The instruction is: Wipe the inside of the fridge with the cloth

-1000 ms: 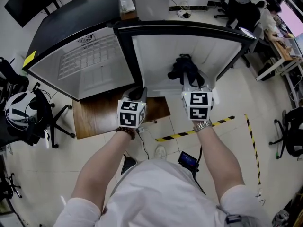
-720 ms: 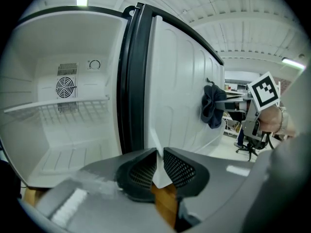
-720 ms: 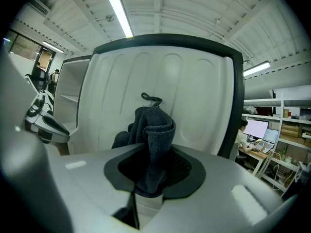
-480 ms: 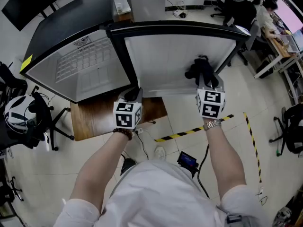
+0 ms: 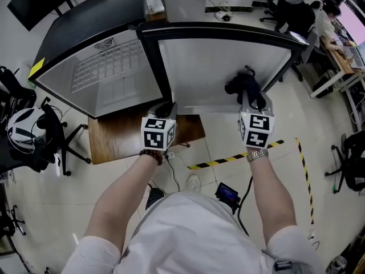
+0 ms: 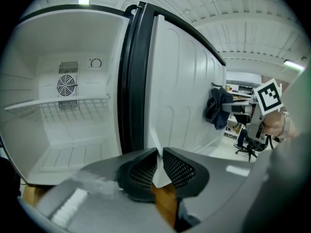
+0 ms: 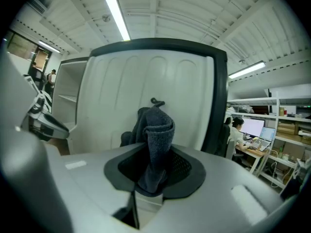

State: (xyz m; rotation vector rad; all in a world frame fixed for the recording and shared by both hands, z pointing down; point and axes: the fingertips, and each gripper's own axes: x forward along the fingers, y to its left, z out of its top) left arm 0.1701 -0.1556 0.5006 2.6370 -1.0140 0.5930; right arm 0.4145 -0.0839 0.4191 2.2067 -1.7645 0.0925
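Note:
The fridge (image 5: 91,50) stands open, with its white cavity and wire shelf (image 6: 73,103) on the left. Its door (image 5: 222,67) swings out to the right, ribbed inner liner facing me. My left gripper (image 6: 159,152) is shut on the door's thin white lower edge (image 6: 158,171), seen in the head view near the hinge corner (image 5: 165,108). My right gripper (image 7: 154,152) is shut on a dark grey cloth (image 7: 156,130), which bunches up against the door liner (image 7: 121,91). The cloth (image 5: 242,87) lies on the right part of the liner.
The fridge rests on a low wooden platform (image 5: 114,141). Yellow-black tape (image 5: 228,160) crosses the tiled floor, and a small device (image 5: 227,194) lies by my feet. Office chairs (image 5: 34,136) stand left, with desks and a seated person (image 5: 328,16) at the far right.
My right gripper has slid the cloth rightward across the door liner. The left gripper has stayed on the door edge.

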